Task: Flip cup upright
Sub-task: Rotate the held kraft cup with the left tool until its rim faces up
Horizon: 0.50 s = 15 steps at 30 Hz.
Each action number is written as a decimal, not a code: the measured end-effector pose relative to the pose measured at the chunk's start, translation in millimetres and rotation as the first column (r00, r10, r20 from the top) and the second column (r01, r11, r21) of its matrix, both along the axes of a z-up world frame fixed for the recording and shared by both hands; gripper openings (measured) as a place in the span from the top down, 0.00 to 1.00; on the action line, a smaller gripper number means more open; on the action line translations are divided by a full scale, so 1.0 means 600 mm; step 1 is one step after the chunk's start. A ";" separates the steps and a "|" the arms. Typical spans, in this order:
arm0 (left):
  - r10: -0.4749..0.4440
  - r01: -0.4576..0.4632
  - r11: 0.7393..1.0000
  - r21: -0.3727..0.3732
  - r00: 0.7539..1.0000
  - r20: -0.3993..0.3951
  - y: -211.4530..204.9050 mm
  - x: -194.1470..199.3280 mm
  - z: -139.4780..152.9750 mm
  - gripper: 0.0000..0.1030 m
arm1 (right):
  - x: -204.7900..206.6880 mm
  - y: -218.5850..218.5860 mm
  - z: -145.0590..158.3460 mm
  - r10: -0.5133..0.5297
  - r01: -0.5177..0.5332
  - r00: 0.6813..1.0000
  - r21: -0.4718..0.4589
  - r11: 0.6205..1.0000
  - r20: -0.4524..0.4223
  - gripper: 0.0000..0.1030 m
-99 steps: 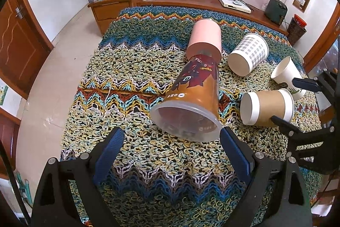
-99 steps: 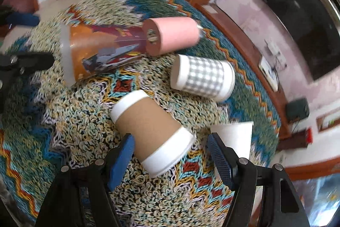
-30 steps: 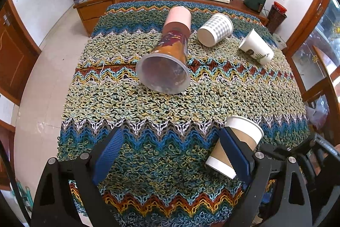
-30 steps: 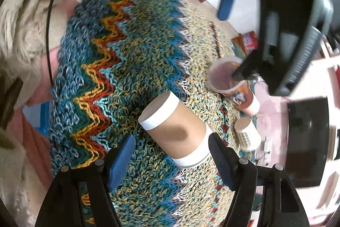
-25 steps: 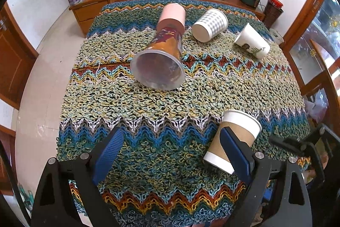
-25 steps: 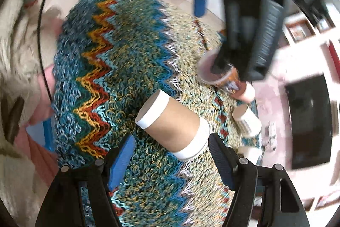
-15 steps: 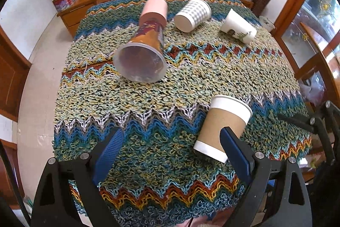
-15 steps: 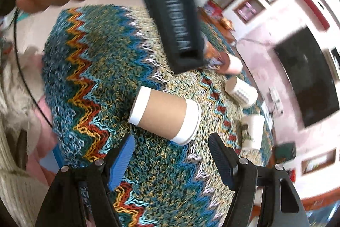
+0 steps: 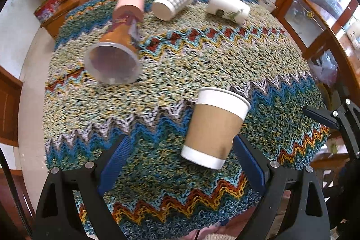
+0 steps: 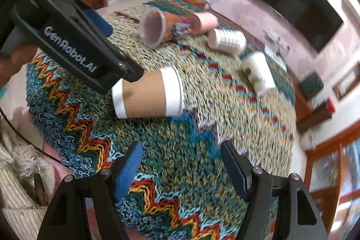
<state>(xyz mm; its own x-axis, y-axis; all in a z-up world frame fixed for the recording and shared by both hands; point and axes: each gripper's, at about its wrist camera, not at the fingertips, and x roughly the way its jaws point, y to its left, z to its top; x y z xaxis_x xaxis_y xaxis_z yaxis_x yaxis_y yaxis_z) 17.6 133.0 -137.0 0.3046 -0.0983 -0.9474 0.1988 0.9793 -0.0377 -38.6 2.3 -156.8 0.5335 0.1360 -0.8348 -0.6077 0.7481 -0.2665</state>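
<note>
A brown paper cup (image 9: 213,125) with white rim and base stands upright near the front edge of the knitted table cover (image 9: 180,55). It also shows in the right wrist view (image 10: 148,93), where the view is rolled so it looks sideways. My left gripper (image 9: 180,156) is open, its blue pads either side of and just in front of the cup's base. My right gripper (image 10: 180,163) is open and empty, drawn back from the cup. The right gripper's body shows at the right edge of the left wrist view (image 9: 337,118).
Four more cups lie on their sides at the far end: a tall brown printed plastic cup (image 9: 117,53), a pink cup (image 9: 130,3), a checked white cup (image 9: 173,0) and a white cup with a plant print (image 9: 227,5). A wooden cabinet (image 9: 326,37) stands on the right.
The right gripper carried the brown cup from the far cluster to the front edge, set it upright, let go and drew back. The left gripper moved nearer the cup.
</note>
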 end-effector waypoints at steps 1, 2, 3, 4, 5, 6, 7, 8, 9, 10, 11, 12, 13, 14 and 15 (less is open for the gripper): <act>-0.005 0.005 1.000 0.000 1.000 -0.007 -0.004 0.004 -0.003 0.09 | 0.002 -0.005 -0.004 -0.021 0.021 1.000 0.008 1.000 -0.012 0.30; -0.012 0.012 1.000 0.001 1.000 -0.020 -0.009 0.009 -0.008 0.09 | 0.002 -0.010 -0.007 -0.050 0.051 0.998 0.024 0.998 -0.030 0.29; -0.017 0.017 1.000 0.002 1.000 -0.026 -0.013 0.011 -0.011 0.09 | 0.004 -0.015 -0.009 -0.067 0.069 0.997 0.035 0.997 -0.040 0.30; -0.025 0.025 1.000 0.004 0.999 -0.032 -0.018 0.015 -0.014 0.09 | 0.007 -0.022 -0.010 -0.098 0.101 0.994 0.058 0.993 -0.056 0.30; -0.033 0.034 0.999 0.008 0.999 -0.039 -0.024 0.018 -0.017 0.09 | 0.011 -0.029 -0.010 -0.128 0.134 0.989 0.084 0.987 -0.073 0.30; -0.039 0.040 0.999 0.010 0.998 -0.042 -0.028 0.021 -0.019 0.09 | 0.013 -0.035 -0.009 -0.151 0.160 0.985 0.105 0.982 -0.086 0.30; -0.045 0.046 0.999 0.012 0.998 -0.046 -0.032 0.024 -0.021 0.09 | 0.011 -0.035 -0.007 -0.170 0.181 0.981 0.120 0.976 -0.095 0.29; -0.055 0.056 0.998 0.016 0.997 -0.055 -0.038 0.028 -0.025 0.09 | 0.011 -0.039 -0.006 -0.190 0.203 0.976 0.134 0.970 -0.103 0.30; -0.060 0.061 0.998 0.019 0.997 -0.058 -0.040 0.031 -0.027 0.09 | 0.016 -0.045 -0.006 -0.221 0.237 0.968 0.152 0.960 -0.118 0.30; -0.066 0.068 0.997 0.023 0.996 -0.062 -0.044 0.033 -0.030 0.09 | 0.018 -0.048 -0.007 -0.236 0.255 0.963 0.161 0.953 -0.127 0.29; -0.077 0.079 0.996 0.030 0.995 -0.068 -0.049 0.036 -0.034 0.09 | 0.019 -0.051 -0.007 -0.252 0.273 0.958 0.169 0.947 -0.136 0.29; -0.086 0.089 0.995 0.035 0.994 -0.073 -0.053 0.038 -0.036 0.09 | 0.024 -0.056 -0.010 -0.276 0.300 0.949 0.176 0.937 -0.150 0.29; -0.097 0.100 0.994 0.040 0.992 -0.078 -0.057 0.039 -0.040 0.09 | 0.026 -0.059 -0.011 -0.285 0.313 0.945 0.182 0.932 -0.161 0.29; -0.108 0.113 0.993 0.047 0.990 -0.087 -0.062 0.041 -0.044 0.09 | 0.029 -0.061 -0.013 -0.290 0.319 0.942 0.185 0.930 -0.167 0.29; -0.116 0.122 0.991 0.053 0.988 -0.099 -0.067 0.044 -0.049 0.09 | 0.031 -0.063 -0.014 -0.298 0.327 0.939 0.184 0.927 -0.171 0.29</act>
